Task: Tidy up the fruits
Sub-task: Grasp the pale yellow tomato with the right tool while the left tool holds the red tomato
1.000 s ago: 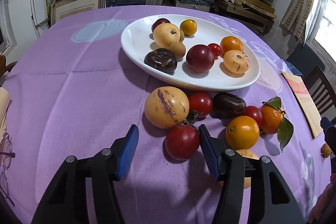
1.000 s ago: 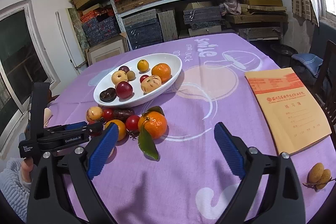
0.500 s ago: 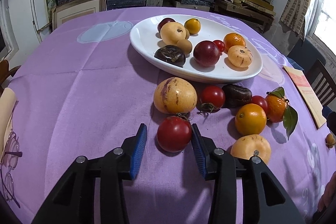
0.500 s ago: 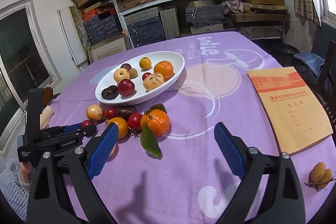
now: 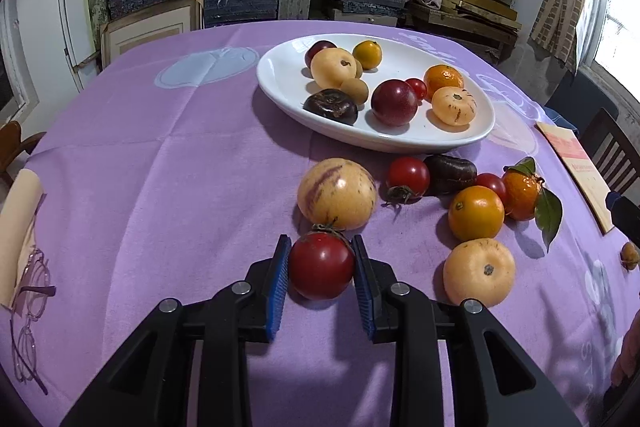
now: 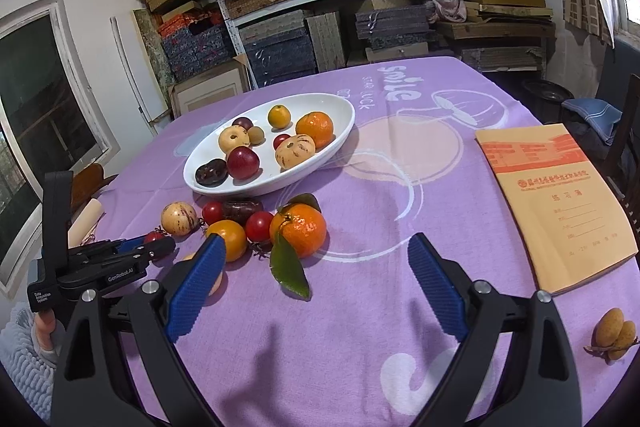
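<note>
**Left claw closed on a red tomato in front of the white dish**

The red tomato [image 5: 322, 265] sits on the purple table [image 5: 160, 167], on the near side of the white dish [image 5: 280, 83] and just in front of a striped yellow melon [image 5: 337, 193] that it seems to touch. The left claw [image 5: 322, 269] has both blue pads [image 5: 279, 279] pressed against the tomato's sides; whether the fruit is lifted off the cloth cannot be told.

Between the tomato and the white dish lie the loose fruits: a smaller tomato [image 5: 408, 175], a dark purple fruit [image 5: 450, 173], an orange tomato [image 5: 476, 213], a leafy tangerine [image 5: 522, 193] and a pale yellow fruit [image 5: 479, 271], all near the dish's front rim. In the white dish rest about nine fruits, among them a dark red plum [image 5: 395, 102] and a striped yellow fruit [image 5: 454, 105].

The right claw [image 6: 316, 285] hovers wide open and holds nothing, well to the near right of the white dish. Farther right of the dish lies an orange notebook [image 6: 556, 203], and beyond that two small brown fruits [image 6: 614, 333].
</note>
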Demonstrator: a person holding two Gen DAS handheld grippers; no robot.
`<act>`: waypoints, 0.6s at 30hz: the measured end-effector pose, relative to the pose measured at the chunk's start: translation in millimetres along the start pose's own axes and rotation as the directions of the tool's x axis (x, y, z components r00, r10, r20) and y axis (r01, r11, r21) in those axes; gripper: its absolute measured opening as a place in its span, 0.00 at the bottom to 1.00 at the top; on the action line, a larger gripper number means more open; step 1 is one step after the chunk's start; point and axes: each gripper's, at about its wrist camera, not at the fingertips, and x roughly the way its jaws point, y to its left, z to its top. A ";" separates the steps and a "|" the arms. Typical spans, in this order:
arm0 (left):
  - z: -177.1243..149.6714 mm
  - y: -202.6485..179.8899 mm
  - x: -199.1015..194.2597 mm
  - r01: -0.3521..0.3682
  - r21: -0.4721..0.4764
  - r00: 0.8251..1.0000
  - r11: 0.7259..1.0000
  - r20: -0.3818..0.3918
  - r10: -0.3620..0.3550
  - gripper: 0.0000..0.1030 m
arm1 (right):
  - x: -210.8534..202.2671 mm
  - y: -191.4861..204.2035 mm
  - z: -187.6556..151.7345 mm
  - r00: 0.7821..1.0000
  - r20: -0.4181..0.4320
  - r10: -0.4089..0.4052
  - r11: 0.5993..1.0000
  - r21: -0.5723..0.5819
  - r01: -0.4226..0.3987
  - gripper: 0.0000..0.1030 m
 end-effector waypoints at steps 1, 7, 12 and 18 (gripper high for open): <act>-4.3 4.3 -5.5 -0.015 0.002 1.000 1.000 0.006 0.015 0.30 | 0.8 3.5 -1.1 1.000 -0.006 0.010 1.000 -0.014 -0.010 0.88; -30.8 38.8 -27.0 -0.038 -0.079 0.999 0.996 -0.009 0.037 0.30 | 10.4 41.4 -12.2 0.997 -0.062 0.051 0.988 -0.140 -0.060 0.88; -33.6 44.1 -26.9 -0.032 -0.097 0.999 0.995 -0.029 0.030 0.31 | 28.6 76.0 -22.4 0.993 -0.117 0.030 0.976 -0.212 -0.055 0.88; -35.1 43.1 -27.8 -0.048 -0.083 0.998 0.995 -0.033 0.045 0.31 | 57.2 95.3 -26.5 0.982 -0.185 -0.030 0.975 -0.220 -0.011 0.88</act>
